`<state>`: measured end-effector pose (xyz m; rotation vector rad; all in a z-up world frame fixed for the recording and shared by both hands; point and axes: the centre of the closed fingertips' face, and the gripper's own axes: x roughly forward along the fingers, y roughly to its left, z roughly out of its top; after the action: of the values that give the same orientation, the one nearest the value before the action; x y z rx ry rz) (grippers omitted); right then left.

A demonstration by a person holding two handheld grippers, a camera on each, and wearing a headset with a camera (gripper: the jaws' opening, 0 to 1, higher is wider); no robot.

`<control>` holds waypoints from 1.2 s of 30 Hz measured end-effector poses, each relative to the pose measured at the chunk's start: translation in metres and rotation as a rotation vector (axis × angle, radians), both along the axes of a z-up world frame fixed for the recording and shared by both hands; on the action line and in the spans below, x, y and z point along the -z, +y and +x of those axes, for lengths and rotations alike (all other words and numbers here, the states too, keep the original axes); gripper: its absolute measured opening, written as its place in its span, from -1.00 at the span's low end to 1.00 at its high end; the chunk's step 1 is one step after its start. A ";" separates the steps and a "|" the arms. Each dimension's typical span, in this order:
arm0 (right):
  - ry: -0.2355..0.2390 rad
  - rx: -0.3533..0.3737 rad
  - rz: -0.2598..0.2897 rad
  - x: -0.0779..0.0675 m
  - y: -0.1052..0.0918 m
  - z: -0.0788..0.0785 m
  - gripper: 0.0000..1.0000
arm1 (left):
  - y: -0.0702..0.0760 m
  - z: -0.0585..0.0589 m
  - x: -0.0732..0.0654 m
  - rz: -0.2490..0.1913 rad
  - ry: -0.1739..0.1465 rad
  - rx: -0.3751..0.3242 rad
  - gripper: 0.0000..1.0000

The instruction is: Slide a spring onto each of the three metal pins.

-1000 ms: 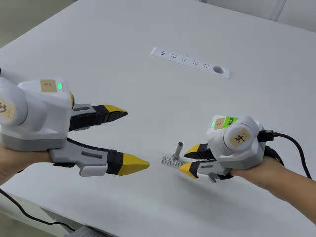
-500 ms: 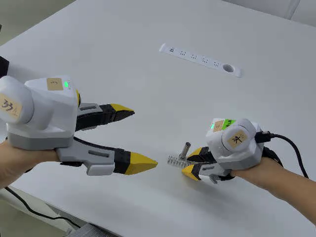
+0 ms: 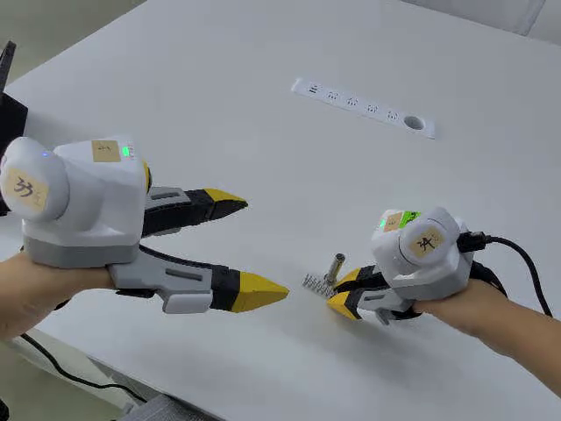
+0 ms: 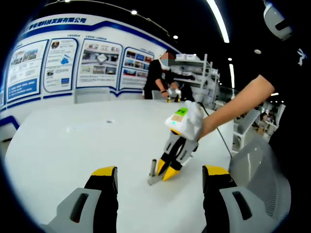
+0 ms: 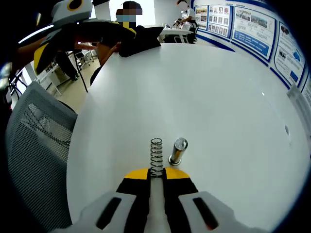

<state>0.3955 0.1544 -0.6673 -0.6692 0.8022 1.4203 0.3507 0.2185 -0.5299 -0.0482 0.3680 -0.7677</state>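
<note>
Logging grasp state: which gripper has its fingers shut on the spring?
The right gripper, pinching the spring beside the pin; the left gripper is wide open and empty.

We're seeing bright, even overhead light on the matte white tabletop [image 3: 263,70], with only faint, soft shadows on it. In the left gripper view the long white ceiling strip lights [image 4: 218,22] glare, and the blue-framed wall posters [image 4: 60,63] bow with the fisheye. Right gripper view: thin coiled steel spring [image 5: 156,154] crisp, far background blown out white.
</note>
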 end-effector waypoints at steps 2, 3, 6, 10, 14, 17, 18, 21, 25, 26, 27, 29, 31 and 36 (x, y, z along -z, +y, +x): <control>-0.006 -0.005 -0.002 -0.002 -0.003 -0.001 -0.78 | -0.001 -0.001 0.002 0.014 0.007 0.006 0.44; -0.006 -0.008 -0.004 -0.004 -0.004 -0.002 -0.78 | -0.001 -0.001 0.002 0.023 0.007 0.008 0.43; -0.003 -0.016 0.012 -0.014 -0.006 -0.006 -0.78 | -0.003 -0.003 0.005 0.039 0.015 0.016 0.40; 0.005 -0.021 0.069 -0.039 -0.005 -0.014 -0.78 | -0.011 -0.007 0.011 0.065 0.042 0.036 0.33; -0.039 -0.088 0.063 -0.055 -0.011 -0.023 -0.78 | -0.024 -0.013 0.014 0.076 0.047 0.072 0.31; -0.034 -0.087 0.088 -0.068 -0.014 -0.029 -0.78 | -0.034 -0.019 0.021 0.117 0.063 0.119 0.27; -0.036 -0.090 0.092 -0.071 -0.015 -0.031 -0.78 | -0.036 -0.021 0.021 0.122 0.062 0.129 0.26; -0.042 -0.103 0.101 -0.078 -0.018 -0.040 -0.78 | -0.043 -0.023 0.018 0.115 0.059 0.148 0.22; -0.041 -0.126 0.112 -0.089 -0.021 -0.052 -0.78 | -0.053 -0.024 0.013 0.091 0.046 0.164 0.13; -0.045 -0.134 0.115 -0.091 -0.021 -0.054 -0.78 | -0.055 -0.024 0.013 0.086 0.046 0.166 0.12; -0.053 -0.143 0.114 -0.093 -0.022 -0.056 -0.78 | -0.058 -0.024 0.014 0.082 0.049 0.170 0.10; -0.064 -0.157 0.113 -0.096 -0.024 -0.059 -0.78 | -0.063 -0.026 0.015 0.084 0.053 0.180 0.07; -0.074 -0.174 0.117 -0.101 -0.026 -0.062 -0.78 | -0.069 -0.028 0.016 0.087 0.060 0.201 0.00; -0.084 -0.234 0.138 -0.109 -0.032 -0.074 -0.78 | -0.083 -0.033 0.011 0.084 0.055 0.247 -0.17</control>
<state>0.3220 0.1220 -0.5581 -0.7290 0.5674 1.6316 0.3176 0.1356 -0.5412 0.0566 0.4636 -0.9950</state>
